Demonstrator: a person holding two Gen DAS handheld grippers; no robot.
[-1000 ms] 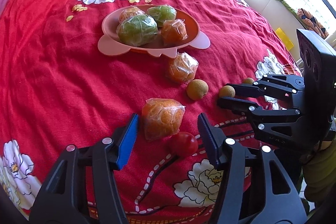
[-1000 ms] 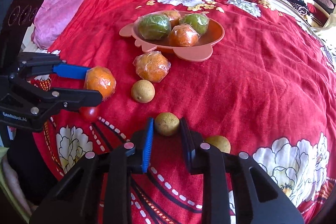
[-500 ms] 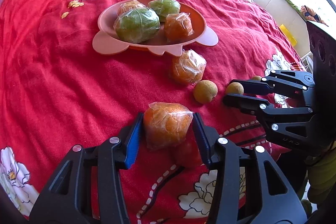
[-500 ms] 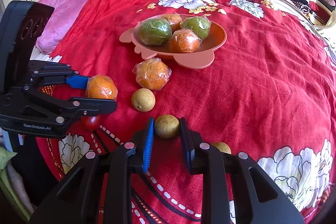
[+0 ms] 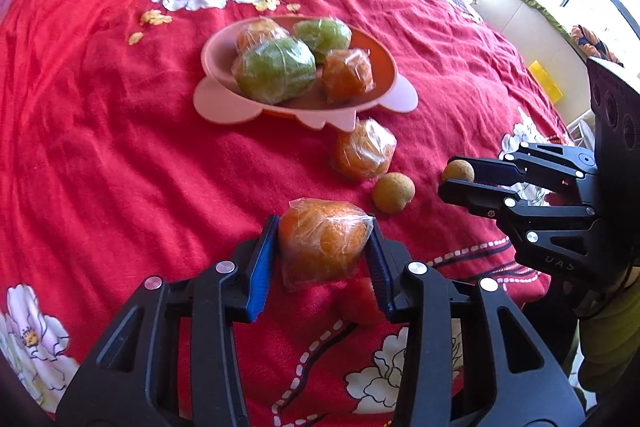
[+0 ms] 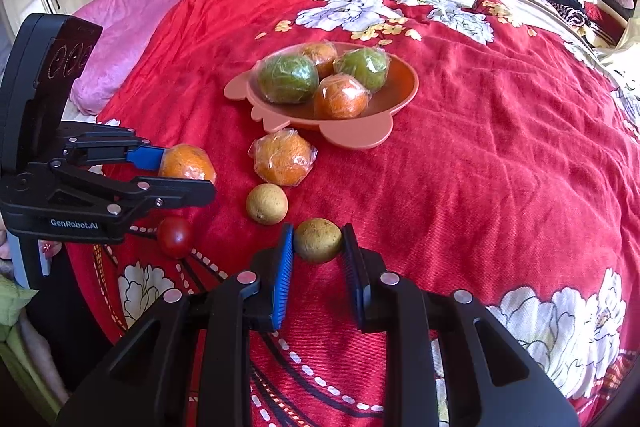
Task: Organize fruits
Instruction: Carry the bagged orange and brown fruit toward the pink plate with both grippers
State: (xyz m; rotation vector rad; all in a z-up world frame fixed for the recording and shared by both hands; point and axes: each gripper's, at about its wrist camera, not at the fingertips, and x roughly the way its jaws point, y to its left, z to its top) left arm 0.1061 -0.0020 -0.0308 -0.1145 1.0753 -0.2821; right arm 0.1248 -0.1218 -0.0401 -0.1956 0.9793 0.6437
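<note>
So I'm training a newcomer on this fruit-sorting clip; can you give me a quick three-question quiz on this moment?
1. True or false: the left gripper is clamped on a wrapped orange.
2. How many wrapped fruits lie in the pink bowl?
3. What does the right gripper hold: A) the cherry tomato, B) a small brown fruit, C) a green fruit?

Key: 1. True, its jaws have just been closing on it. 2. Four. 3. B.
</note>
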